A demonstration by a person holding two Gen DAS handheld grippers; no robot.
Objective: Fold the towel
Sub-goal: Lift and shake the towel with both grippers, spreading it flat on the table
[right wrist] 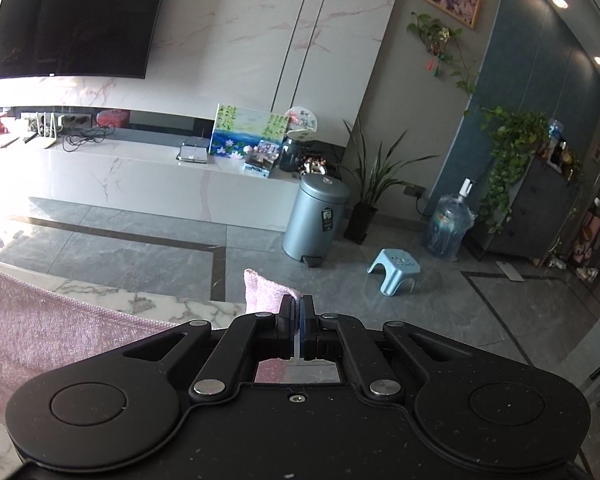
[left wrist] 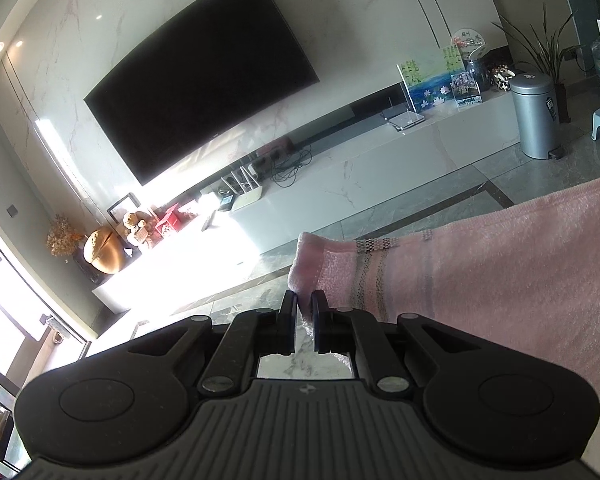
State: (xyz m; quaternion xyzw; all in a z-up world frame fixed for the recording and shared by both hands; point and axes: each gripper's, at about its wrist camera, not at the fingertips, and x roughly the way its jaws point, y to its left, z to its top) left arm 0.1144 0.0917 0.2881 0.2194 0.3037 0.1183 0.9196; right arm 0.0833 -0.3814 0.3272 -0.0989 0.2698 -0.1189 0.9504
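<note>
Only the left view shows the towel (left wrist: 500,280)'s striped band; its corner sits between the left claw (left wrist: 305,300)'s nearly closed fingers, cloth spreading right. Only the right view shows the marble bench (right wrist: 172,306) under the towel (right wrist: 40,328); the right claw (right wrist: 297,306) pinches a corner, cloth trailing left.
</note>
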